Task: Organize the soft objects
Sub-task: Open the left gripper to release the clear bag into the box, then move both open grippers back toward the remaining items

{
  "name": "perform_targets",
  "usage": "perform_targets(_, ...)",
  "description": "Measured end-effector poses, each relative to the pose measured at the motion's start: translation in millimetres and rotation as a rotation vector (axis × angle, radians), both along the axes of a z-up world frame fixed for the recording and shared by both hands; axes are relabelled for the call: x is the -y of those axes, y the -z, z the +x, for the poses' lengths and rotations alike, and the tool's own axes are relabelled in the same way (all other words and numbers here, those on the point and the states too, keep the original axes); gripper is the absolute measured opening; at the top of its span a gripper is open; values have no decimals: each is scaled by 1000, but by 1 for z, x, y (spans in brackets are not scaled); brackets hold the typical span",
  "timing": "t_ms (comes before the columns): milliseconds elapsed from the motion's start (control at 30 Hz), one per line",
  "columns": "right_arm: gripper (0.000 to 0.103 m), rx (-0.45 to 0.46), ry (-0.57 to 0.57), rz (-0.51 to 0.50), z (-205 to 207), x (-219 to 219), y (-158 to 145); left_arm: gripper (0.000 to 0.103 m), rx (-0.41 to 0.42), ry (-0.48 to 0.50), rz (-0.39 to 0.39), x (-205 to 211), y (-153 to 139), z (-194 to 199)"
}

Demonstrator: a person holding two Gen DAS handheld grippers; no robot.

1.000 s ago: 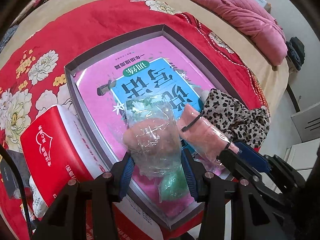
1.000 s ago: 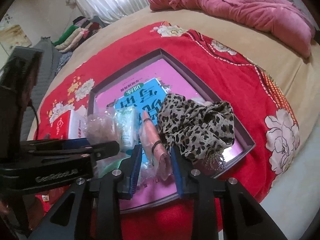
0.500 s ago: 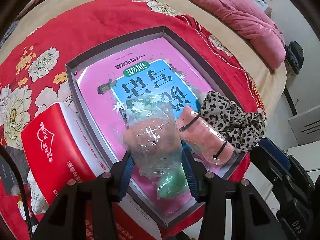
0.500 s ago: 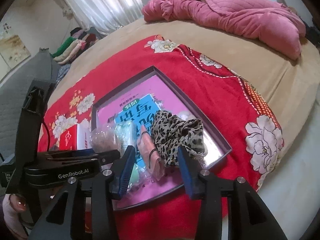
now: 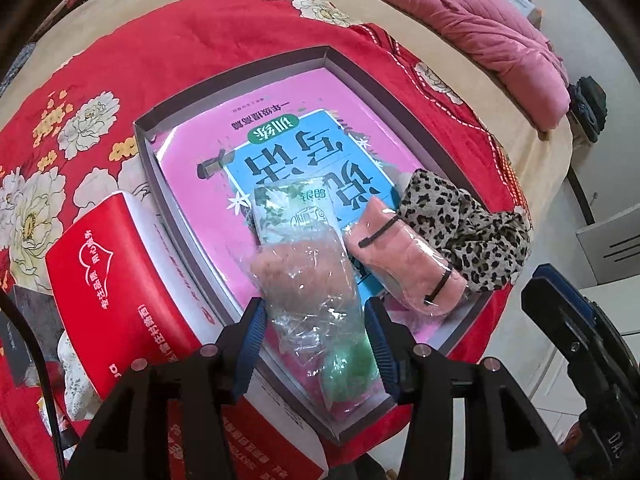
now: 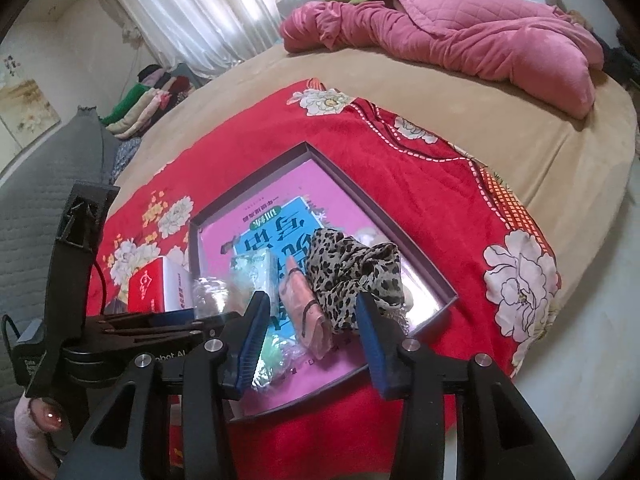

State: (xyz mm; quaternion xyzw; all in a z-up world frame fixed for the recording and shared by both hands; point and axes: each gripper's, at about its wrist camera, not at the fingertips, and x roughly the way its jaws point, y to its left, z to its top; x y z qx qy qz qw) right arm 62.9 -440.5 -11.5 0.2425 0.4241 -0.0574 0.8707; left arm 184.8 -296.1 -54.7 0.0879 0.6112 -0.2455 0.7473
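Left wrist view: the left gripper [image 5: 316,332] has its jaws opening around a crinkly clear plastic bag [image 5: 308,280] of soft pink stuff, set in the shallow box [image 5: 240,76] on the bed's red blanket [image 5: 160,48]. I cannot tell whether the pads touch the film. Best to let go fully, then lift straight up, so the bag does not drag. The right gripper [image 6: 312,336] hovers half-open and empty above the pink roll [image 6: 304,312] and leopard-print scarf [image 6: 352,272].
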Motion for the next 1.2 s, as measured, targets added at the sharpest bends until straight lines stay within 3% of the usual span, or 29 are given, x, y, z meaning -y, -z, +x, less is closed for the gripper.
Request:
perform_targets(267, 46, 12, 11, -11, -3, 0, -8, 54, 27, 4, -4, -3, -8, -8)
perform_targets(400, 62, 13, 16, -38, -6, -3, -12, 59, 38, 0, -11, -7, -15, -11)
perform_targets(667, 64, 24, 33, -72, -15, -4, -23, 62, 74, 0, -38, -14, -35, -21)
perform_targets(733, 69, 32, 25, -86, -17, -6, -27, 62, 84, 2, -47, -16, -40, -25)
perform_targets(867, 71, 48, 31, -107, -23, -11, -32, 64, 121, 3, -55, -23, -52, -35)
perform_targets(1200, 75, 83, 51, -100, -34, -20, -44, 65, 176, -18, -100, -53, -80, -63)
